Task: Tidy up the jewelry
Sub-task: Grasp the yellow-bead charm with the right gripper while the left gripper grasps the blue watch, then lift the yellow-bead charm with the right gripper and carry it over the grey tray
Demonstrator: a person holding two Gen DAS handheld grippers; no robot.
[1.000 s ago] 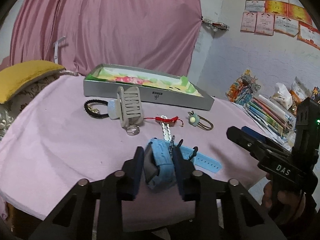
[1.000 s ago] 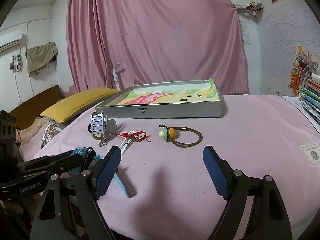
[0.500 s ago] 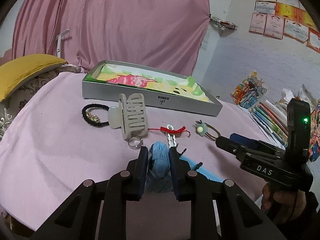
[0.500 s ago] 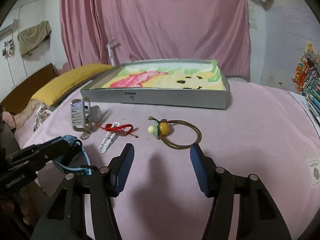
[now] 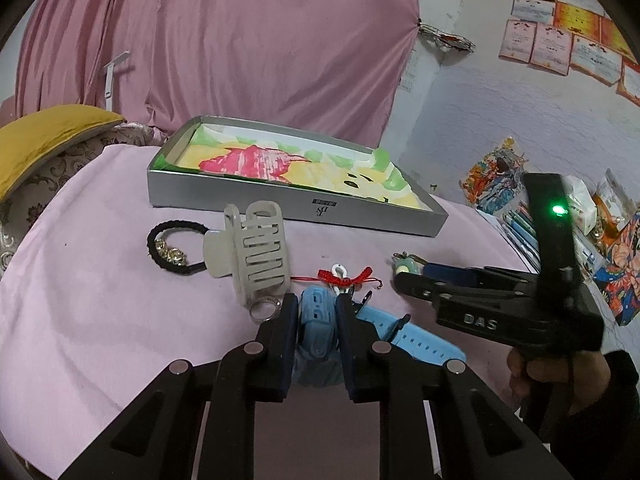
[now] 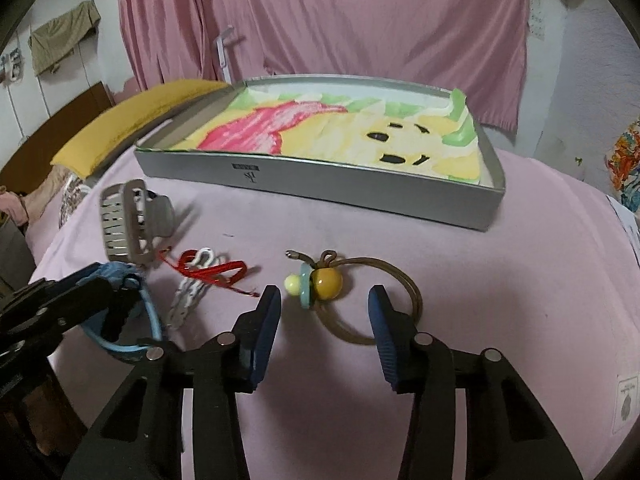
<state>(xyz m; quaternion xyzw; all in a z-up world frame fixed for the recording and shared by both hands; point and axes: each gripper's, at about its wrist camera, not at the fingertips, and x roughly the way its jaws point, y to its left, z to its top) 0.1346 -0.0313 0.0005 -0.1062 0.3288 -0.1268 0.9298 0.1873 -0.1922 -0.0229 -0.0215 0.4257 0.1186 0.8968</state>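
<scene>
My left gripper [image 5: 317,301] is shut on the body of a light blue watch [image 5: 416,338], whose strap trails right over the pink cloth. My right gripper [image 6: 323,300] points down at a brown hair tie with a yellow bead [image 6: 326,280]. Its jaws are closing, the bead lies between them, and the pads do not touch it. A grey open box [image 6: 360,196] with a painted lining stands behind. Near the watch lie a beige hair claw [image 5: 256,252], a black beaded hair tie [image 5: 168,248], a silver ring [image 5: 262,310] and a red cord bracelet [image 5: 344,276] over a white clip [image 6: 188,296].
The table has a pink cloth [image 5: 80,320] over it, with its edge close to both grippers. A yellow cushion [image 5: 36,140] lies to the left. Stacked books and packets [image 5: 600,232] crowd the right side. A pink curtain [image 6: 320,20] hangs behind the box.
The right gripper moved forward and tipped down over the bead hair tie, its jaws narrowing a lot. The left jaws tightened on the blue watch and edged toward the box.
</scene>
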